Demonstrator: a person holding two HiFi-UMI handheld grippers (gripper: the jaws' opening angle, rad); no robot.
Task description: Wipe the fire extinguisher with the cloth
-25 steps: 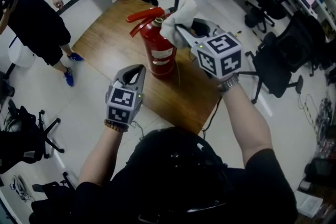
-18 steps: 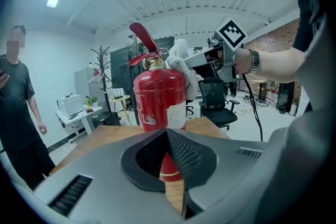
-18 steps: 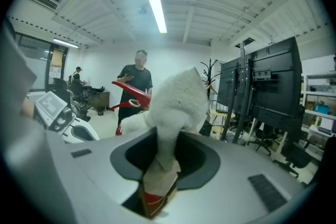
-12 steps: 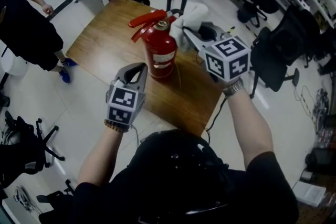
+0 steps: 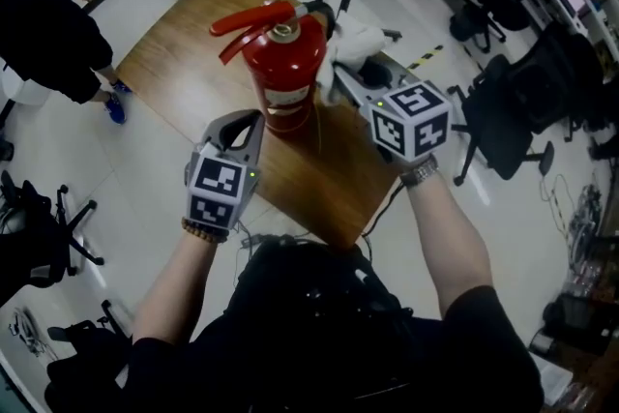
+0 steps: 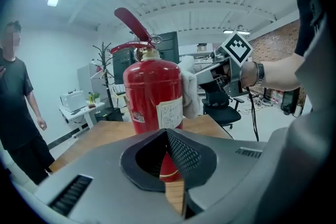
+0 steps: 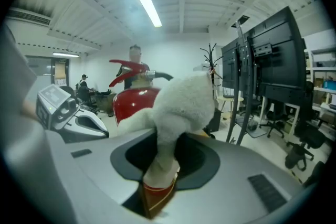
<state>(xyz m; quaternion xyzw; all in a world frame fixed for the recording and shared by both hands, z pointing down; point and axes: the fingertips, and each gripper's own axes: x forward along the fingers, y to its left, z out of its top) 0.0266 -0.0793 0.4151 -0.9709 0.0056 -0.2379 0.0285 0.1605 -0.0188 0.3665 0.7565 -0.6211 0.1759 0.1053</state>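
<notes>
**Head view: cloth at the extinguisher's shoulder, most of the wiping probably left**

Head view shows the extinguisher (image 5: 282, 73) upright on the worktop (image 5: 184, 53), near its middle; the right hand-held gripper (image 5: 337, 74) has its jaws closed on a tail of the white cloth (image 5: 356, 44), with the fluffy bulk bunched ahead of the tips; the cloth sits at the cylinder's upper right side, just under the valve; the left gripper view suggests it touches the red wall, though contact is not certain. The left hand-held gripper (image 5: 248, 119) hangs just short of the cylinder, jaws fully together with nothing between them; it steadies nothing.

As a judgement: the cloth is in hand and brought to the extinguisher, so that part is done; the wiping looks to be at the upper body only; the label face, lower body and far side have no cloth on them; no dirt or sheen marks which parts are clean, so the remainder cannot be read exactly; most of the surface probably remains.
</notes>
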